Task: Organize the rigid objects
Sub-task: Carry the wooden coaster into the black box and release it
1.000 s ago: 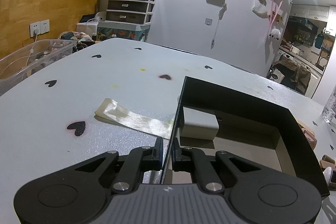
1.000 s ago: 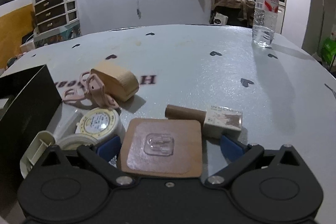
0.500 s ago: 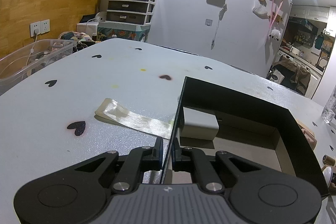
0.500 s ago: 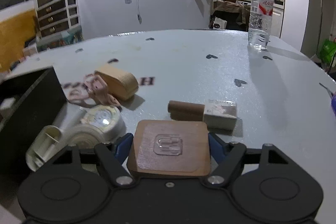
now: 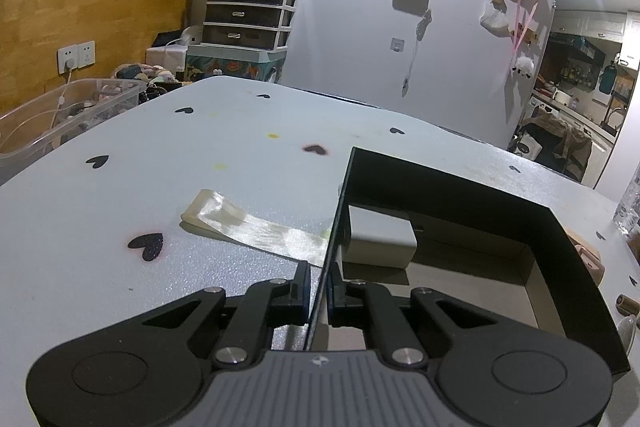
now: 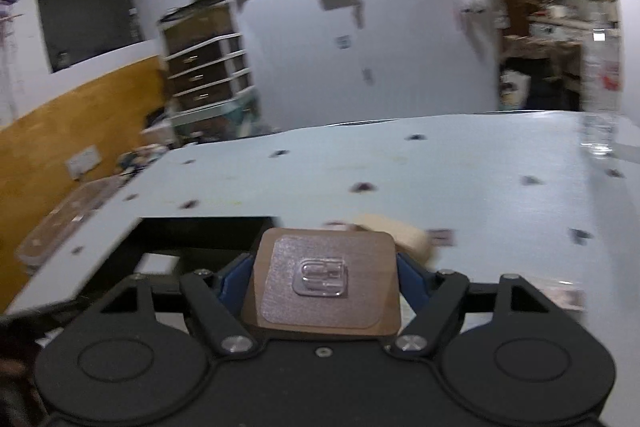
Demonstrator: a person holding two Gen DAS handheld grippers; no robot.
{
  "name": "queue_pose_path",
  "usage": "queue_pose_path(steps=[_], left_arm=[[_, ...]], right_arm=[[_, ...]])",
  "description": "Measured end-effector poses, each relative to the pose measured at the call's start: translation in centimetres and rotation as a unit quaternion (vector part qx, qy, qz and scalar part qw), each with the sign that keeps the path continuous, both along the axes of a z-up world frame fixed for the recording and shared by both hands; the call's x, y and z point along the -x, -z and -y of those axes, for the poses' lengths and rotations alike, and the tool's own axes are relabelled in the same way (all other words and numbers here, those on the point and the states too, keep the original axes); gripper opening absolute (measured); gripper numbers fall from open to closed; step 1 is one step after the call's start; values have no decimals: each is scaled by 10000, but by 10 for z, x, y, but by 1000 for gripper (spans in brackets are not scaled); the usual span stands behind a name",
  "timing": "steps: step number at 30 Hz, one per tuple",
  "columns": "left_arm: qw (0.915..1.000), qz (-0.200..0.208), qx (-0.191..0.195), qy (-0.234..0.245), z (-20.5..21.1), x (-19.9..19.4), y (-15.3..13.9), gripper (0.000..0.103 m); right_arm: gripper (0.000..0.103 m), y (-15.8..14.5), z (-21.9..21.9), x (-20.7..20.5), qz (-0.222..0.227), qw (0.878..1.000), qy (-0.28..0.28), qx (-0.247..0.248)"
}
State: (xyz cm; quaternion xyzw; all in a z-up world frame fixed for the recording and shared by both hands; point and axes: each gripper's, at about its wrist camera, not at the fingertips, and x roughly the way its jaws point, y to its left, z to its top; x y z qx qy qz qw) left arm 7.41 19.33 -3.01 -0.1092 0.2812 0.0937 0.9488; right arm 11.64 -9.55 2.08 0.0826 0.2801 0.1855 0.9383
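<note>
My left gripper (image 5: 318, 283) is shut on the left wall of an open black box (image 5: 472, 187) that stands on the table. A white rectangular block (image 5: 380, 241) lies inside the box near that wall. My right gripper (image 6: 326, 273) is shut on a brown square card with a clear plastic hook (image 6: 326, 277) and holds it raised above the table, near the black box (image 6: 192, 229). A tan tape roll (image 6: 396, 237) lies just beyond the card. The right wrist view is blurred.
A strip of clear tape (image 5: 256, 227) lies on the pale table (image 5: 160, 187) left of the box. A clear storage bin (image 5: 60, 115) stands at the table's left edge. A water bottle (image 6: 600, 95) stands at the far right. Small items (image 5: 588, 259) lie right of the box.
My right gripper has lifted the brown card off the table and swung left toward the black box. The left gripper has stayed still on the box wall.
</note>
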Motion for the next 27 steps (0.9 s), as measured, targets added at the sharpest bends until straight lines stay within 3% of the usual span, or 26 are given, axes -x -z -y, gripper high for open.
queue_pose_path(steps=[8,16,22,27], left_arm=[[10000,52,-48,43,2,0,1,7],[9999,101,-21,88,0,1,3,7],[9997,170,132,145,-5,2,4,7],[9996,207,134,167,-6,3,3,7]], right_arm=[[77,-13,-73,-30,-448,9973,-578,-61],[77,14,-130,-66,-1498,9868,-556,256],[77,24,-147,-73,-1254,9878,-99,923],[79,26,-156,-78,-1160,9866,-41,1146]])
